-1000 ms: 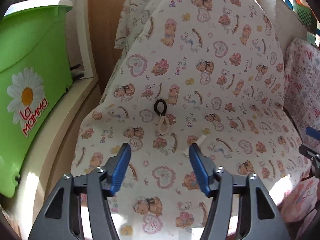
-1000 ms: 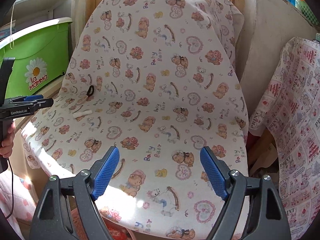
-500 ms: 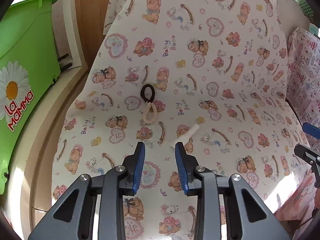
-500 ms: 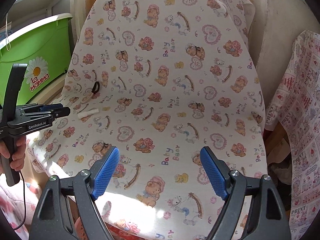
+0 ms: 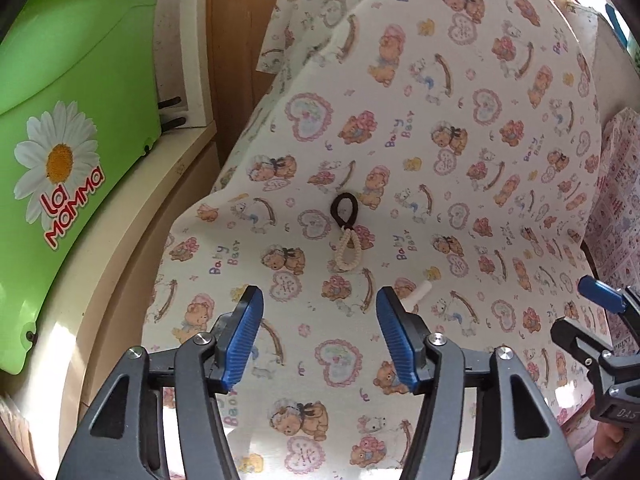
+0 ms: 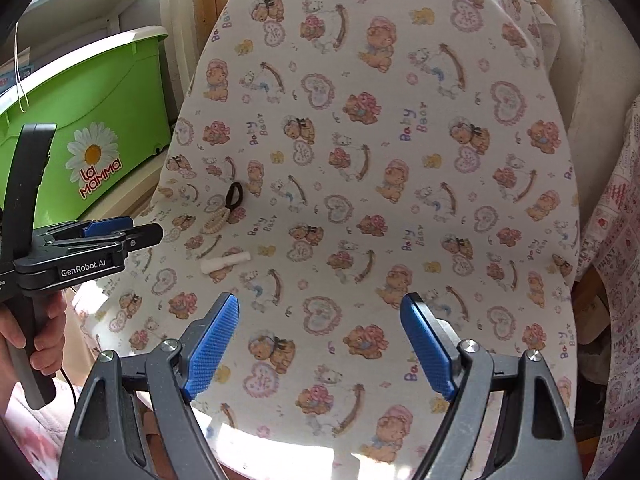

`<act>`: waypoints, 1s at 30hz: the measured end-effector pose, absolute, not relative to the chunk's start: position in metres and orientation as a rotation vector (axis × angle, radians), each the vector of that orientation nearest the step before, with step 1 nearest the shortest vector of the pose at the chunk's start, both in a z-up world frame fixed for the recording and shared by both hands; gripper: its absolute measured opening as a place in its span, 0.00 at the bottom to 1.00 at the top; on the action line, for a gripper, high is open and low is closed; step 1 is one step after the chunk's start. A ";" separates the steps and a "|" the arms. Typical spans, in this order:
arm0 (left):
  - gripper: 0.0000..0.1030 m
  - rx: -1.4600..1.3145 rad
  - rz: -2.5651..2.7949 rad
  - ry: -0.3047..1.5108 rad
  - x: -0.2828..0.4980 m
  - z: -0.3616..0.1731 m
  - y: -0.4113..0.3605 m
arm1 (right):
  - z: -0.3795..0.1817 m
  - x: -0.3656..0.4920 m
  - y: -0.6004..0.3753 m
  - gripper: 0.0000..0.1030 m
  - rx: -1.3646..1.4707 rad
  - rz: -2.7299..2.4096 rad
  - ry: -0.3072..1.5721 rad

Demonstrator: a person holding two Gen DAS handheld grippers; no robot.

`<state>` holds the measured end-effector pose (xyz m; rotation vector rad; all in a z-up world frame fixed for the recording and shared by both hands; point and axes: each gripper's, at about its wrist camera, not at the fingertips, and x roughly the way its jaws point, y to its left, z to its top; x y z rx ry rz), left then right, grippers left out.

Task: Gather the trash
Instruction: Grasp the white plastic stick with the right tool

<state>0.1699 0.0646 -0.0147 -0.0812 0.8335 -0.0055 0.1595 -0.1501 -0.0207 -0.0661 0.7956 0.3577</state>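
White paper roll (image 6: 225,263) awaits pickup on the bear-print chair cover (image 6: 400,200)
Left gripper (image 5: 318,334), jaws opening and empty, hovers just left of the roll; next, straddle it. Right gripper (image 6: 320,344) wide, empty.

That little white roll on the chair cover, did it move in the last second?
No. The white roll lies below the hair ties on the same bear print; only the cameras shifted.

Green tub (image 5: 76,128), teddy-print cloth (image 5: 460,184)

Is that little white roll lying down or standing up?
Lying down. The white roll rests flat lengthwise on the teddy-bear cloth, untouched.
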 end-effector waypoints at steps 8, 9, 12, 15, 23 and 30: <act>0.64 -0.154 0.112 0.942 0.182 -0.019 0.103 | -0.049 0.199 -0.090 0.73 -0.074 0.446 0.909; 0.64 -0.169 0.120 0.958 0.183 -0.022 0.107 | -0.055 0.202 -0.082 0.71 -0.092 0.480 0.936; 0.64 -0.184 0.143 0.977 0.185 -0.024 0.113 | -0.067 0.203 -0.059 0.63 -0.150 0.519 0.958; 0.64 -0.176 0.151 0.955 0.183 -0.019 0.114 | -0.073 0.204 -0.043 0.63 -0.174 0.537 0.956; 0.64 -0.192 0.179 0.922 0.183 -0.012 0.119 | -0.083 0.222 -0.027 0.52 -0.125 0.480 0.969; 0.64 -0.175 0.180 0.929 0.186 -0.015 0.111 | -0.080 0.227 -0.039 0.14 -0.131 0.468 0.980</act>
